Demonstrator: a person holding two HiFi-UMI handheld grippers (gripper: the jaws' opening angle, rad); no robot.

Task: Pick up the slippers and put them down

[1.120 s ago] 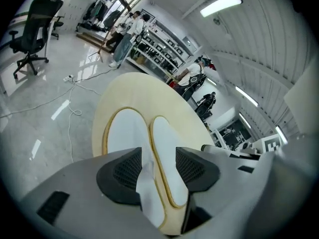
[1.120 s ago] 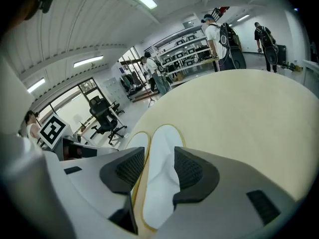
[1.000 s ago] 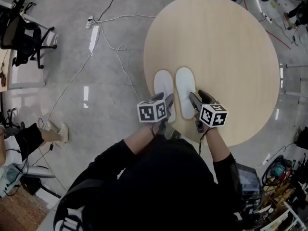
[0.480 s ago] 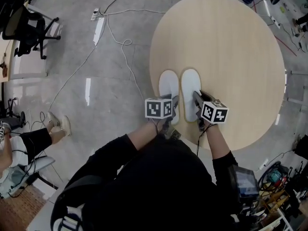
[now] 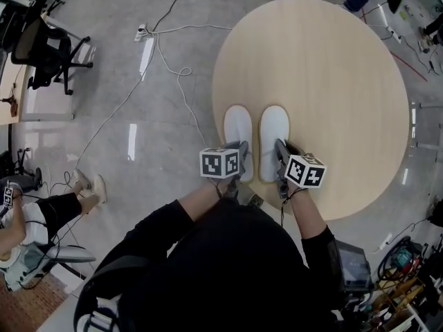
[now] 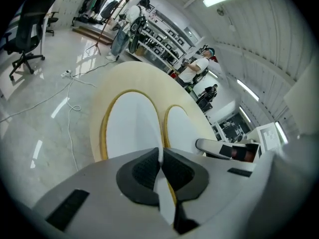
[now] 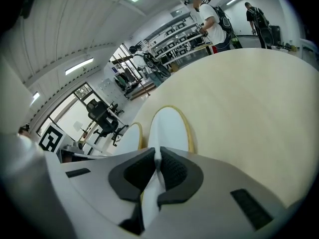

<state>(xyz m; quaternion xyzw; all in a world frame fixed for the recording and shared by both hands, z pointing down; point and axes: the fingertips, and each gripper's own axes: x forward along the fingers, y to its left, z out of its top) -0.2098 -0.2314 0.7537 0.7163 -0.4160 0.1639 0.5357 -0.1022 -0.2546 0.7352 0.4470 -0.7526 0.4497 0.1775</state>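
Observation:
Two white slippers lie side by side near the near edge of the round wooden table [image 5: 332,68]. In the head view the left slipper [image 5: 237,131] and right slipper [image 5: 275,135] point away from me. My left gripper [image 5: 242,159] is at the left slipper's heel. In the left gripper view this gripper [image 6: 160,156] is shut on the white heel edge of the left slipper [image 6: 130,126]. My right gripper [image 5: 280,155] is at the right slipper's heel. In the right gripper view its jaws [image 7: 157,161] are closing, and the pads pinch the heel edge of the right slipper [image 7: 169,126].
The table's near rim [image 5: 325,216] is just behind the grippers. On the floor to the left lie cables [image 5: 169,68] and a power strip [image 5: 147,47]. An office chair [image 5: 48,47] stands at the far left, a seated person's legs [image 5: 66,199] lower left, equipment [image 5: 394,282] lower right.
Both grippers stood open over the slipper heels a second ago. Both have since closed onto the heel edges, and the hands have hardly moved.

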